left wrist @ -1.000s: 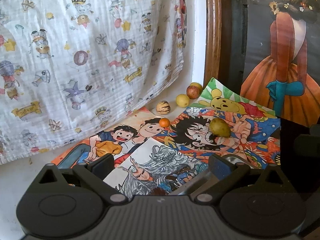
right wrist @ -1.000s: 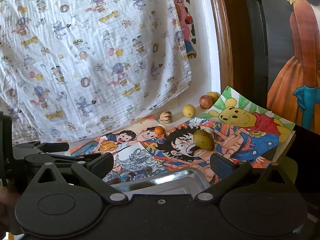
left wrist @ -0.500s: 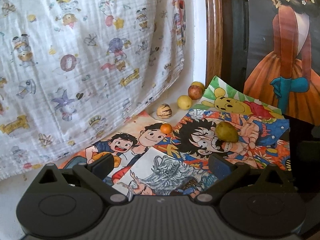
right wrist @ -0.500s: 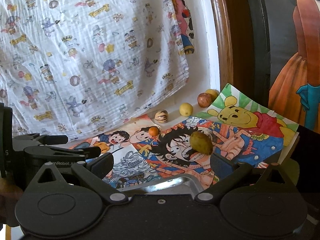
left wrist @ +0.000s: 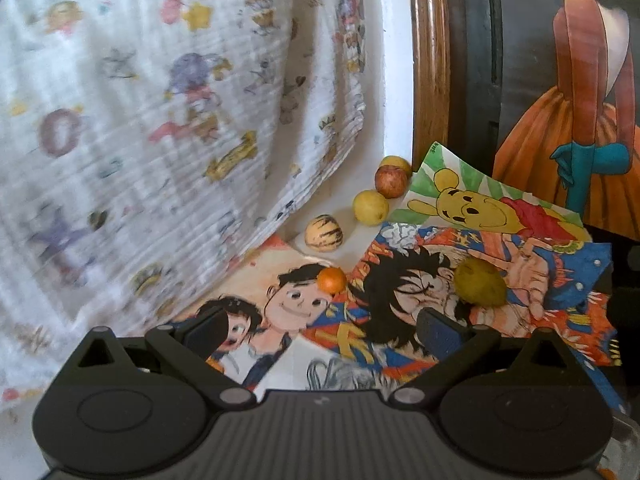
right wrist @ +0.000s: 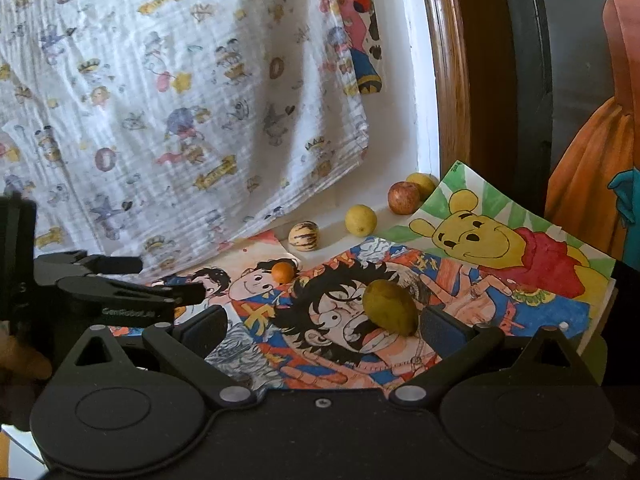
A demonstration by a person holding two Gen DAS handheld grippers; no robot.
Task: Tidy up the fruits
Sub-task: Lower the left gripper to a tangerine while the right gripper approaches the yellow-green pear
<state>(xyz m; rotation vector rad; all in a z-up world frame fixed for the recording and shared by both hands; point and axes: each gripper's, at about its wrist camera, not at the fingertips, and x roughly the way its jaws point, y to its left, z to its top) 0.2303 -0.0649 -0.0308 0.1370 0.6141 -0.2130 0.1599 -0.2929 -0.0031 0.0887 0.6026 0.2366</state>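
Here, the right gripper [right wrist: 322,326] and the left gripper [left wrist: 322,326] were both spread apart and empty. Over the preceding second both had advanced toward the green mango [right wrist: 390,308], which now lay just inside the right finger tip, suggesting an imminent grasp. The mango, oval and dull green-yellow, rested on the cartoon drawing [right wrist: 460,280]. Beyond it lay a small orange fruit [right wrist: 283,272], then a striped fruit [right wrist: 304,236].

White lettering reading "GenRobot.AI" (small and partly blurred) runs along the side of the black left gripper [right wrist: 132,296]; no other text is legible.
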